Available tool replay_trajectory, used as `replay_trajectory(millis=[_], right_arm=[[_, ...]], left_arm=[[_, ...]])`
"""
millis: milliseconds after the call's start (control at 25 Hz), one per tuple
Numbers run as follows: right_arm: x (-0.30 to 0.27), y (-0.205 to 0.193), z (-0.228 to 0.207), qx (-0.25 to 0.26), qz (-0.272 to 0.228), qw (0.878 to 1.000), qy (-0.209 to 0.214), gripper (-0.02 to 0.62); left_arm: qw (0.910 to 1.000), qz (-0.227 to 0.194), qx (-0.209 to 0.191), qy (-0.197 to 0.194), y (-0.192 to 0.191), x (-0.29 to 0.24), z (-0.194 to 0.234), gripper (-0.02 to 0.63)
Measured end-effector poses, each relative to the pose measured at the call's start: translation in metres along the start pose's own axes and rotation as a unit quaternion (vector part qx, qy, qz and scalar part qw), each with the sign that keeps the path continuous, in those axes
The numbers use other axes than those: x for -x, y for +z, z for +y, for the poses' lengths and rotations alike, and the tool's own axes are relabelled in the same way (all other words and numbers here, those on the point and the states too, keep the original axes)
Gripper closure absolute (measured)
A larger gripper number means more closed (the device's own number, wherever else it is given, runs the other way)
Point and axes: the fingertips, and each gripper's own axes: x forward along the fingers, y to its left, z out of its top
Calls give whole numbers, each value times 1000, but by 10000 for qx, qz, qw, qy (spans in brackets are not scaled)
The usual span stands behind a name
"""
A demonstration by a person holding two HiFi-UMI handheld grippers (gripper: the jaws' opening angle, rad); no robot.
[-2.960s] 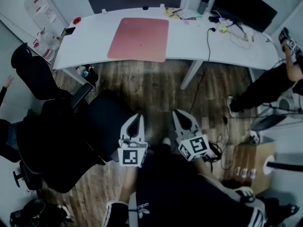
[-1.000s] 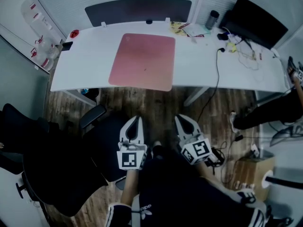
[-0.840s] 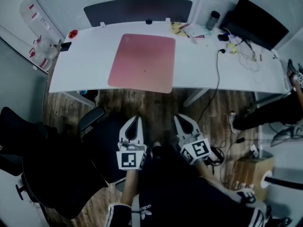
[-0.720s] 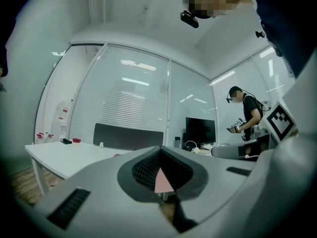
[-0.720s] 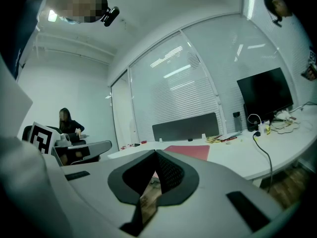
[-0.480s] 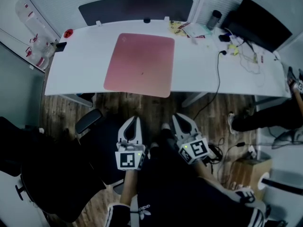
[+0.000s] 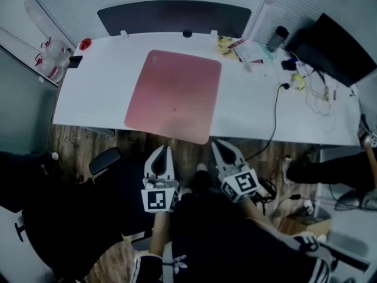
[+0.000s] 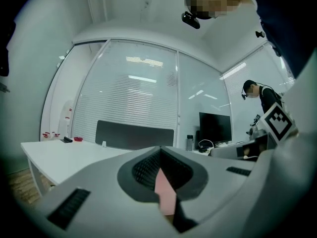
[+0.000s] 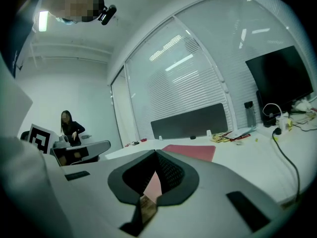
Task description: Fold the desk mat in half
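You face a long white worktop (image 7: 100,81) with a dark grey screen panel (image 7: 171,17) along its far edge. At its far right stand a black flat monitor (image 7: 339,49) and a dark cylindrical bottle (image 7: 274,39). A thin black cable (image 7: 273,119) trails off the near edge. A black office chair (image 7: 65,217) stands on the wood-plank floor (image 7: 76,143) at your left.

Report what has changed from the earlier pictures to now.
The person has stepped up to the desk. The left gripper and right gripper have moved forward with them, and in the head view their tips now sit close to the near edge of the desk mat. Nothing was taken hold of or let go. Unchanged: both grippers' jaws are shut and empty, and the desk mat lies flat and unfolded on the desk.
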Motion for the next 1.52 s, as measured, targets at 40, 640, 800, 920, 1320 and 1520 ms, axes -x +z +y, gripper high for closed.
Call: replay_trajectory(millis=[40,640,800,920,1320,1520], right_arm=[[-6,2,-7,-13,6,10000,49,592],[-57,1,-44,-52,266,9980,576,592],[-67,7,-45,-85,243,9983,528,592],[-74,12,-45,-146,221,9986,458,592],[-90,6,-46,-494,514,9973,204,591],[-85,-47,-52,-1016,1164,9880,38,483]], left_arm=[[10000,2,8,48,0,-8,0,603],[9982,131,15,590,-13,-44,11,603],[9982,98,-1,592,-10,-51,22,603],[9985,47,-16,537,-5,-58,29,603],[9994,196,53,294,3,-77,46,603],[9988,415,203,178,-16,-83,45,603]])
